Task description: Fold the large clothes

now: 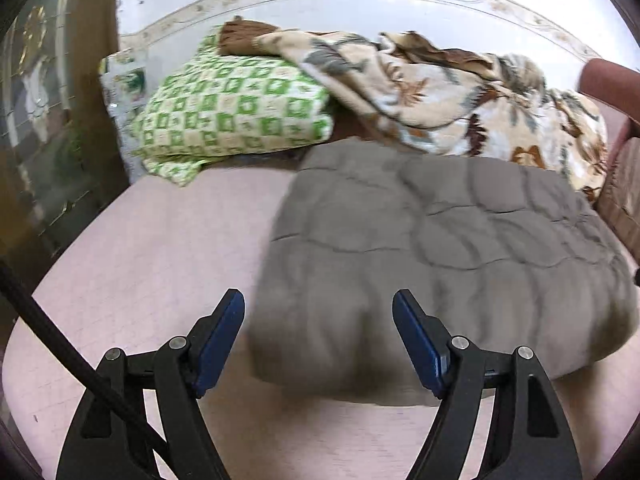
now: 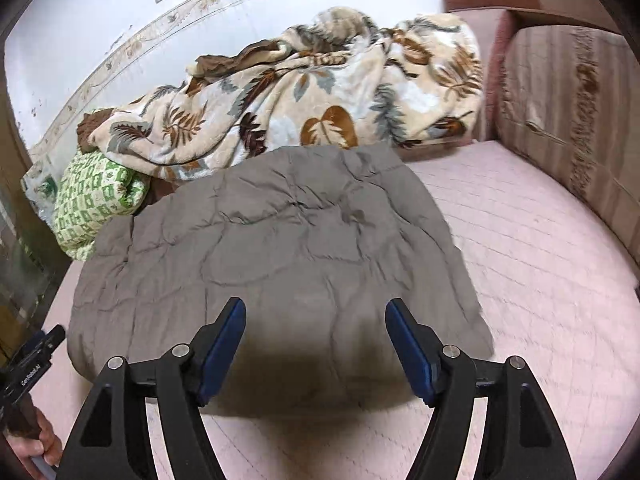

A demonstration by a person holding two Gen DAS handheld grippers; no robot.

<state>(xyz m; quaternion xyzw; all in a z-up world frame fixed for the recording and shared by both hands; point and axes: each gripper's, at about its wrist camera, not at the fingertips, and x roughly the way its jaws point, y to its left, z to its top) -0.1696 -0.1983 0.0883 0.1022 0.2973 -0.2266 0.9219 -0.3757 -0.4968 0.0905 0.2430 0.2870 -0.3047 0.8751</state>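
Observation:
A grey quilted padded garment (image 1: 440,248) lies folded into a thick block on the pink bed sheet (image 1: 152,248). It also shows in the right wrist view (image 2: 288,248). My left gripper (image 1: 318,300) is open and empty, just above the garment's near left corner. My right gripper (image 2: 316,308) is open and empty, just above the garment's near edge. The left gripper's body (image 2: 32,364) shows at the right wrist view's left edge, held by a hand.
A leaf-patterned fleece blanket (image 2: 320,92) lies bunched at the back by the wall. A green-and-white checked pillow (image 1: 236,116) sits at the back left. A pink upholstered headboard (image 2: 572,108) rises on the right. Bare pink sheet (image 2: 540,260) lies right of the garment.

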